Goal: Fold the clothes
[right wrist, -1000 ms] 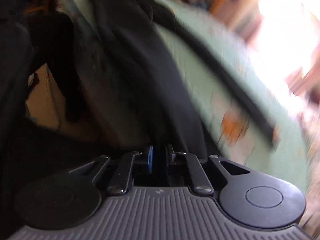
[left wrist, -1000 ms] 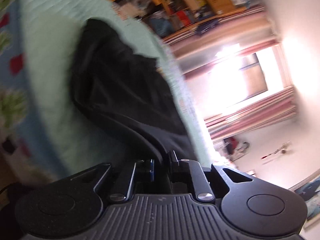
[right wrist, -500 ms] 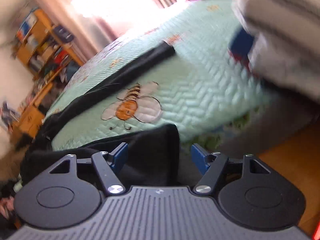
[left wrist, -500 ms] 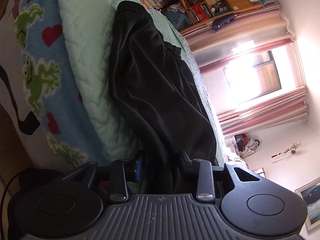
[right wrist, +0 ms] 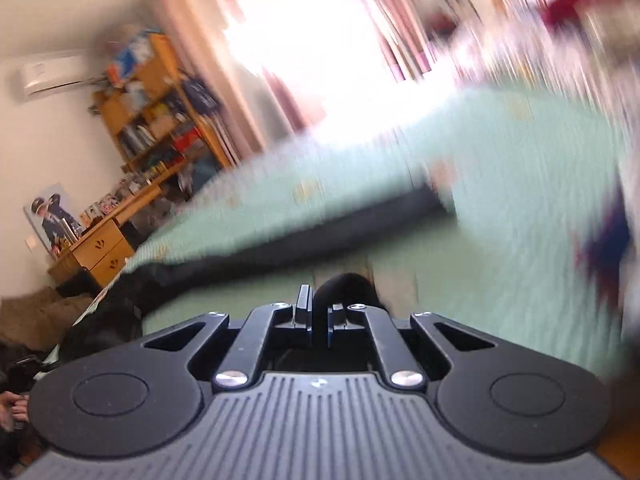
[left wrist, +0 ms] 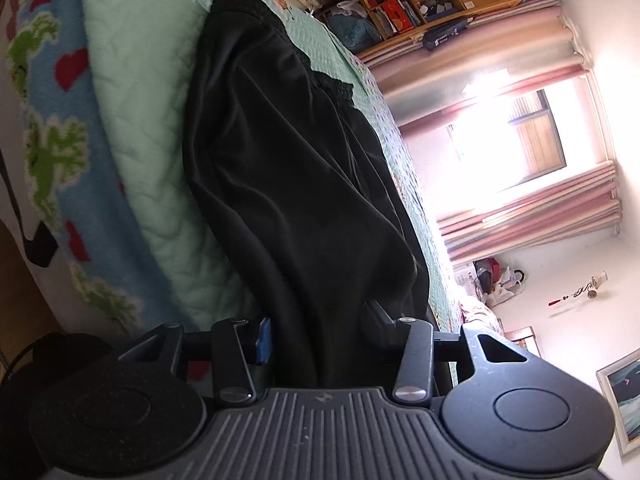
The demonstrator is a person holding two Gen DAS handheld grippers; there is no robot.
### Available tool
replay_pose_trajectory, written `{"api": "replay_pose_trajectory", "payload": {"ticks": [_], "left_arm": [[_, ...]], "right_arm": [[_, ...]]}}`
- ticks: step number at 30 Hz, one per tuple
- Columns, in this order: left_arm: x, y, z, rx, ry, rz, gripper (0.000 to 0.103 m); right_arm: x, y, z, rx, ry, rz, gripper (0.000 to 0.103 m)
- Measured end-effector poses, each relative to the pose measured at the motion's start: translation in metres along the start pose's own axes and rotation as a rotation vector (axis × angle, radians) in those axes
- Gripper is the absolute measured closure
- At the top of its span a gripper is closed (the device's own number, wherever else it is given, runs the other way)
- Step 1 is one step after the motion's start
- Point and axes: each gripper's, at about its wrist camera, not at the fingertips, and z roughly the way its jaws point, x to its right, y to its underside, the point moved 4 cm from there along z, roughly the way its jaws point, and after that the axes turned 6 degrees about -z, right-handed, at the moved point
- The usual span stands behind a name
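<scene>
Bedroom with a mint quilted bed, black trousers lying along it ahead of both tongs.

Straight out from the left tongs the black trousers run lengthwise away toward the bookshelf end, gathered waistband farthest off; cloth sits between those jaws, which are opening, and the pads no longer look to press it. The right tongs are pinched together on a small fold of the same dark cloth, with a long dark strip (probably a trouser leg) lying crosswise just beyond them. That right view is heavily smeared, so the strip's far end is unclear. Where the two held points lie relative to each other cannot be told, and neither view shows both tongs.
</scene>
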Motion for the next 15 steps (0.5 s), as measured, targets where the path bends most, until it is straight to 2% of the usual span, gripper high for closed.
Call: {"api": "replay_pose_trajectory", "payload": {"ticks": [3,5,6,7,8,9,10,11,12,15], "left_arm": [[0.011,0.009,0.006,-0.011,0.012,0.018,0.054],[0.013,0.015,0.011,-0.018,0.011,0.028,0.052],[0.012,0.017,0.015,-0.021,0.007,0.032,0.052],[0.011,0.019,0.019,-0.027,0.002,0.034,0.052],[0.010,0.021,0.024,-0.034,-0.006,0.033,0.052],[0.008,0.023,0.030,-0.043,-0.014,0.027,0.052],[0.007,0.025,0.031,-0.050,-0.018,0.031,0.052],[0.007,0.026,0.032,-0.057,-0.021,0.039,0.052],[0.008,0.028,0.033,-0.064,-0.024,0.046,0.052],[0.007,0.028,0.027,-0.074,-0.020,0.065,0.052]], "right_arm": [[-0.007,-0.062,-0.008,0.105,-0.005,-0.087,0.095],[-0.003,-0.090,-0.005,0.121,0.020,-0.108,0.093],[0.006,-0.094,0.003,0.102,0.048,-0.101,0.088],[0.019,-0.090,0.014,0.075,0.081,-0.080,0.086],[0.033,-0.083,0.028,0.039,0.118,-0.055,0.076],[0.052,-0.068,0.046,-0.021,0.166,-0.018,0.058],[0.071,-0.049,0.062,-0.086,0.223,0.030,0.054],[0.092,-0.025,0.075,-0.142,0.298,0.088,0.055],[0.103,-0.006,0.079,-0.158,0.362,0.135,0.057],[0.099,0.026,0.059,-0.032,0.406,0.212,0.057]]}}
